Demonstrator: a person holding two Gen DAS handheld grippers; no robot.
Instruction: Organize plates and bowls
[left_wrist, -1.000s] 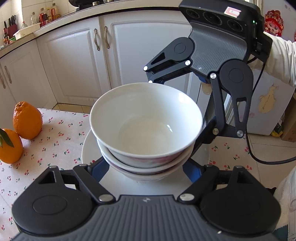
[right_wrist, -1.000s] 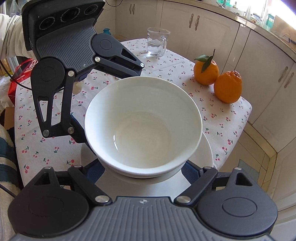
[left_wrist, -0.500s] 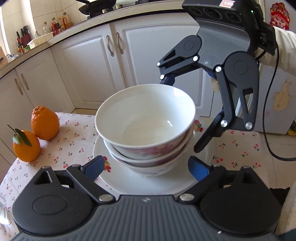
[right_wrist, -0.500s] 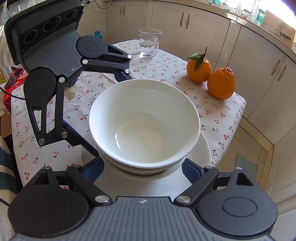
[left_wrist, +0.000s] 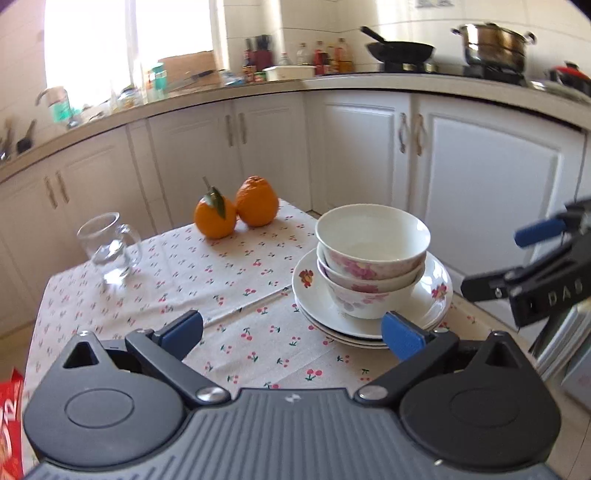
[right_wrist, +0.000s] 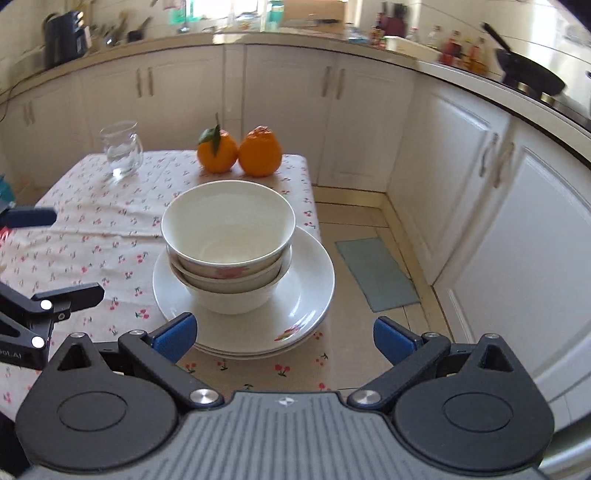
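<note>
Now both grippers are off the crockery, jaws still spreading apart, nothing between the pads of either. Left gripper (left_wrist: 291, 330) has bare cloth between its blue pads; its right-hand pad overlaps the plate rim in the left wrist view, whether touching cannot be told. Right gripper (right_wrist: 282, 336) frames the near rim of the plates, pads clear of them.

Bowls (left_wrist: 371, 251): three nested upright, pink flower print outside, plain white inside, top one empty. They sit on the stacked plates (left_wrist: 437, 288), white with small flower marks on the rim. At least two plates, exact count unclear. Stack stands at the desk (left_wrist: 192, 273) edge nearest the cupboard doors, toward a corner, and the lower plate rim seems to reach that edge.

Two oranges (right_wrist: 238, 151) touch each other at the far edge of the desk, one with a leaf. Glass mug (right_wrist: 122, 151) stands near the far corner on the other side, well apart from the stack. Cherry-print cloth covers the desk, with a crease across the middle.
</note>
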